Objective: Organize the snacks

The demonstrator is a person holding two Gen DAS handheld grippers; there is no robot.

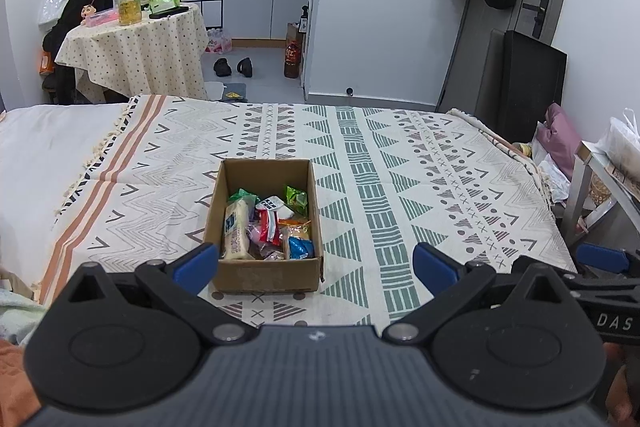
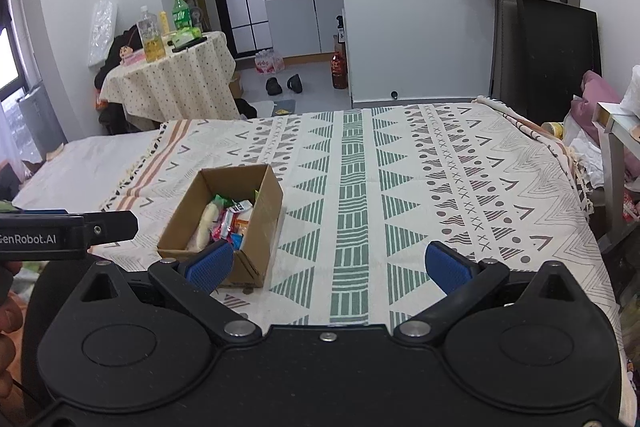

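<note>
The snacks [image 1: 268, 227] all lie inside the cardboard box [image 1: 264, 279] on the patterned bedspread [image 1: 400, 187], none beside it, so the sorting looks done, with the left gripper [image 1: 316, 263] and right gripper [image 2: 328, 263] near the box, spread apart and empty.

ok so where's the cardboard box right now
The cardboard box sits on the patterned blanket, just ahead of the left gripper, snacks inside.

Both views are taken from low over the near edge of the bed [image 1: 400, 155], facing the far wall. The box [image 1: 264, 279] is seen closer in the left view. Both are shared.
</note>
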